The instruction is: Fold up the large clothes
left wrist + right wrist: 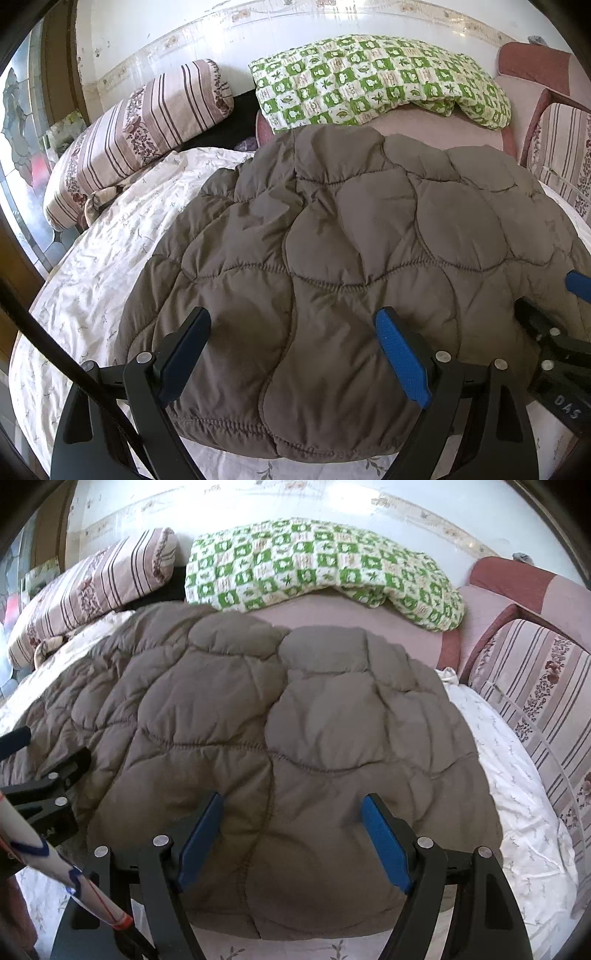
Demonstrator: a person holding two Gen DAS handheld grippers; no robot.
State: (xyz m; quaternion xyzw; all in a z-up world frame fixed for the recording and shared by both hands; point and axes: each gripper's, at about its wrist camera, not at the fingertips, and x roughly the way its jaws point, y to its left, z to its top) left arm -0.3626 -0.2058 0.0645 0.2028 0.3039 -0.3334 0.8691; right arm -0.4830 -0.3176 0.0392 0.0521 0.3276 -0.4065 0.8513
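Note:
A large brown quilted jacket (332, 251) lies folded flat on a white floral sheet (110, 251). It also shows in the right wrist view (288, 720). My left gripper (293, 325) is open and empty, its blue-padded fingers spread above the jacket's near left part. My right gripper (291, 808) is open and empty above the jacket's near right part. The right gripper's fingers also show at the right edge of the left wrist view (554, 325). The left gripper's fingers show at the left edge of the right wrist view (48, 775).
A striped floral pillow (140, 129) lies at the back left. A green checkered blanket (376, 77) lies at the back on a pink cushion (436, 127). A striped cushion (535, 686) stands on the right. The white sheet also shows in the right wrist view (517, 794).

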